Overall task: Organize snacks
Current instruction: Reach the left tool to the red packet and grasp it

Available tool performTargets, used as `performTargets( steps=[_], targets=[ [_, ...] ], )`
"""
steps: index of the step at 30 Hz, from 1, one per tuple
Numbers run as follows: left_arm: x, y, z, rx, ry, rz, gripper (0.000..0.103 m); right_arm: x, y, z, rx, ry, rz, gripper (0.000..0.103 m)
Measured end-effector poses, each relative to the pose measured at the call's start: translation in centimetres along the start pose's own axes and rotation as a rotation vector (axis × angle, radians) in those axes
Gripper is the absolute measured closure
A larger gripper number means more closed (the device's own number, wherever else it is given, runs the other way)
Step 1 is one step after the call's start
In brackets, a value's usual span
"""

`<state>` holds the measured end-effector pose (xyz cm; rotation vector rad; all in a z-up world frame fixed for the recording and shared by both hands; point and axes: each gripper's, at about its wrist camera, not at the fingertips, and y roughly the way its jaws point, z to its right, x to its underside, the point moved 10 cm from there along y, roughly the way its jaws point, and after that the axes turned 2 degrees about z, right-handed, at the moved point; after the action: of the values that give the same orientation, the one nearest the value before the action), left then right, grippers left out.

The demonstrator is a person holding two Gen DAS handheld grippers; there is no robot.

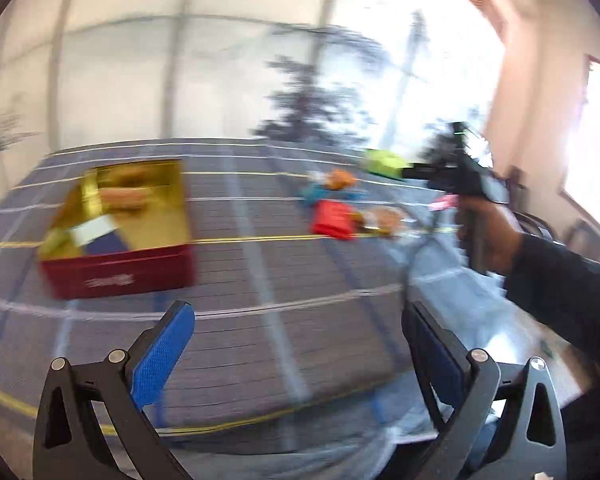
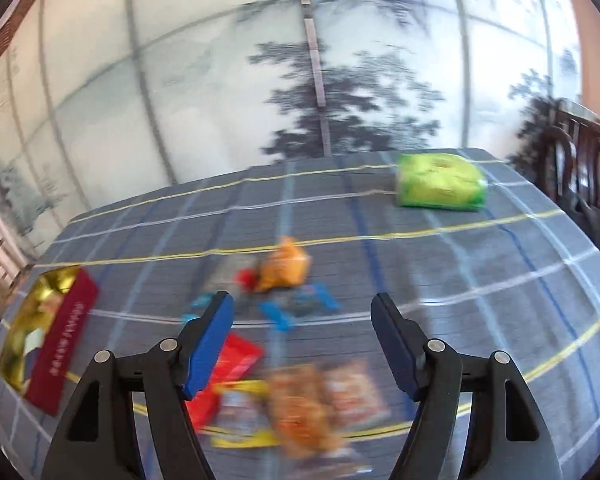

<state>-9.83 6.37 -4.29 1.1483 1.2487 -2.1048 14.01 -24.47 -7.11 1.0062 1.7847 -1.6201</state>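
Observation:
A red tin with a gold inside sits on the checked tablecloth at the left, with several snacks in it; it also shows in the right wrist view. Loose snacks lie to the right: a red packet, an orange packet, blue wrappers, orange and yellow packets, and a green pack farther back. My left gripper is open and empty above the cloth. My right gripper is open and empty over the loose snacks; it also shows in the left wrist view, held by a hand.
The table is covered with a grey-blue checked cloth. A wall with a painted tree stands behind it. Dark wooden chairs stand at the right edge. Both views are blurred by motion.

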Motion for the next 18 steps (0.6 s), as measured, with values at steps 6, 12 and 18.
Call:
performTargets(
  steps=[6, 12, 18],
  targets=[
    [-1.5, 2.7, 12.0, 0.409, 0.138, -0.088, 0.0, 1.0, 1.4, 11.2, 0.129, 0.106, -0.043, 0.031],
    [-5.8, 9.8, 8.3, 0.03, 0.165, -0.013, 0.0, 1.5, 1.3, 15.8, 0.041, 0.293, 0.008, 0.026],
    [-5.6, 21.2, 0.9, -0.215, 0.183, -0.214, 0.005, 3.0, 2.0, 17.3, -0.02, 0.428, -0.024, 0.02]
  ],
)
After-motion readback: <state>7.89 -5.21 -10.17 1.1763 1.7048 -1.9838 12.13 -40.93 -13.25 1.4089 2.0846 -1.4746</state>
